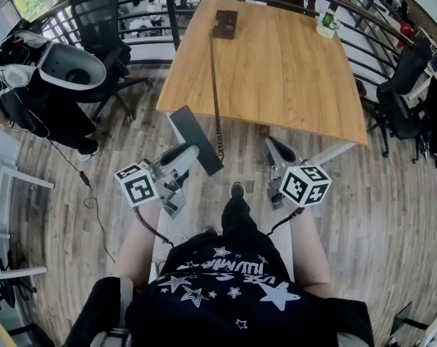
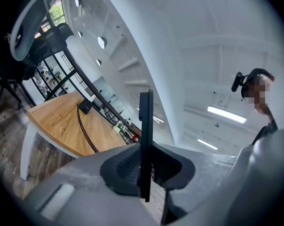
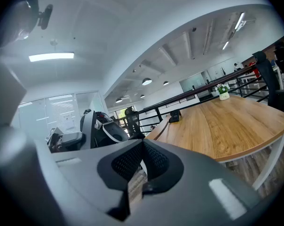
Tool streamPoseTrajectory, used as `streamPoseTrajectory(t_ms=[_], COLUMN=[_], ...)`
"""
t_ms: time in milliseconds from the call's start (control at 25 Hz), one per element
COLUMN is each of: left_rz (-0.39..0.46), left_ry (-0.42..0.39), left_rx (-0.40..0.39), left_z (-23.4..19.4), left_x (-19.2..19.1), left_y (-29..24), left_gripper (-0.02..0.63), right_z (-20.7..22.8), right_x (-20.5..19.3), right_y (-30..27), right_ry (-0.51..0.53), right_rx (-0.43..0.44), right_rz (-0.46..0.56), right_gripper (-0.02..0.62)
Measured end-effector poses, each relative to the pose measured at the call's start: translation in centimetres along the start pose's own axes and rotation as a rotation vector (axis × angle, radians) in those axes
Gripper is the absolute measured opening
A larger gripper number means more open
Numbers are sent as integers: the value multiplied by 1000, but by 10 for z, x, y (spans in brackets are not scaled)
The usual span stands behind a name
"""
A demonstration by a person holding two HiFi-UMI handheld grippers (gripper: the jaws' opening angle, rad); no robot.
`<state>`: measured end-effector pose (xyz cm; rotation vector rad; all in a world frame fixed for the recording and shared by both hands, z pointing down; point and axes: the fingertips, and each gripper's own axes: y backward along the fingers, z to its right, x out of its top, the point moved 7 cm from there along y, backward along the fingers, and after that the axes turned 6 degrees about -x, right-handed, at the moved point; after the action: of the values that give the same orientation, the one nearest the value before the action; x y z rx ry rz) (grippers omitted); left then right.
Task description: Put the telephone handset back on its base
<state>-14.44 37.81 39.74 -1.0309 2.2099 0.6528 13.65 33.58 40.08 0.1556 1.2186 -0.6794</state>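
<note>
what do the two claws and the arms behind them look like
The left claw and right claw are light grey moulded plastic with dark mesh-textured pads. Each carries a white marker cube printed with black squares and trails a thin black cable. The forearms are bare. The person wears a black T-shirt printed with white stars.

A counter (image 1: 276,71) of warm, smooth wood with a soft sheen stands on a floor (image 1: 392,194) of greyish wood-grain planks. The telephone handset (image 1: 186,125), its coiled cord (image 1: 215,92) and the base (image 1: 225,24) look like matt black plastic. The left claw (image 2: 144,164) and right claw (image 3: 143,161) are matt grey plastic with finely dimpled black pads (image 3: 128,161).
</note>
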Motion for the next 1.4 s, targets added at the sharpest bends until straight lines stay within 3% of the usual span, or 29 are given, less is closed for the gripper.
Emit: streamPoseTrajectory(t_ms=[760, 1400], left_rz=[6, 28], left_ry=[17, 39], left_rx=[8, 35], left_z=[-25, -112], left_x=[11, 75], left_y=[-10, -87], left_gripper=[75, 75], right_z=[14, 88], right_x=[6, 76], right_y=[-32, -161], right_ry=[-19, -25], right_rx=[-12, 26], right_rz=[-4, 0], right_gripper=[-2, -2])
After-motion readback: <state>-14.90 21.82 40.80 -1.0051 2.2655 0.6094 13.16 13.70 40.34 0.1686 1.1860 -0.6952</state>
